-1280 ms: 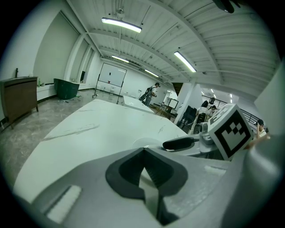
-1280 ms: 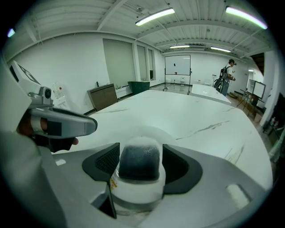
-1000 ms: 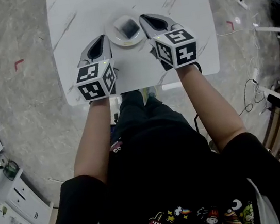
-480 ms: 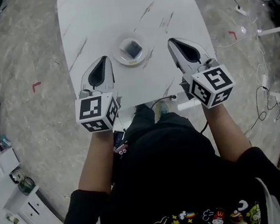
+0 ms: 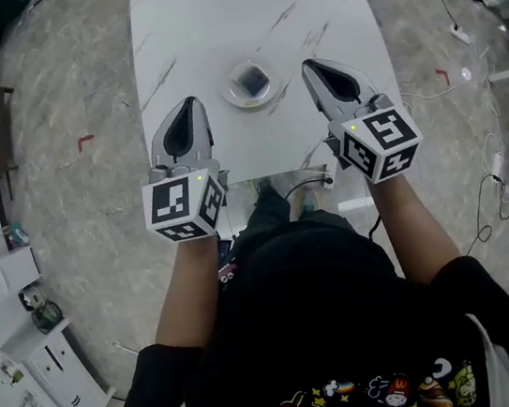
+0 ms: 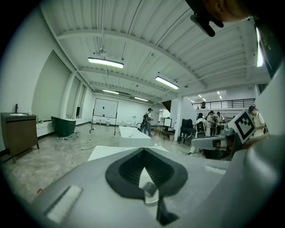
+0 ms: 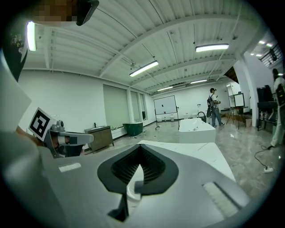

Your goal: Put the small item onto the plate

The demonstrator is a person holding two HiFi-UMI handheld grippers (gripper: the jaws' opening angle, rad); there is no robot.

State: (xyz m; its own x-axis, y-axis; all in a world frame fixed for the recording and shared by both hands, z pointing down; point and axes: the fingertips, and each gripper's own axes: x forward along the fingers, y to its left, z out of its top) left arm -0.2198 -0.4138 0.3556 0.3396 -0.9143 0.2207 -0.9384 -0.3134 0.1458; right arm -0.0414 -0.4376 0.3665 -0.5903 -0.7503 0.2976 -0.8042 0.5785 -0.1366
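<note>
Both closed, left gripper (image 5: 188, 105) and right gripper (image 5: 309, 66) flank the plate (image 5: 234, 97).

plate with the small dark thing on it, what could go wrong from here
1. The plate sits between the left gripper and the right gripper, both shut and empty; a sideways swing of either could knock it.
2. The plate looks shallow, so a bump might slide the small dark item off onto the table.
3. A black cable hangs by the table's near edge and might snag the right gripper.
</note>
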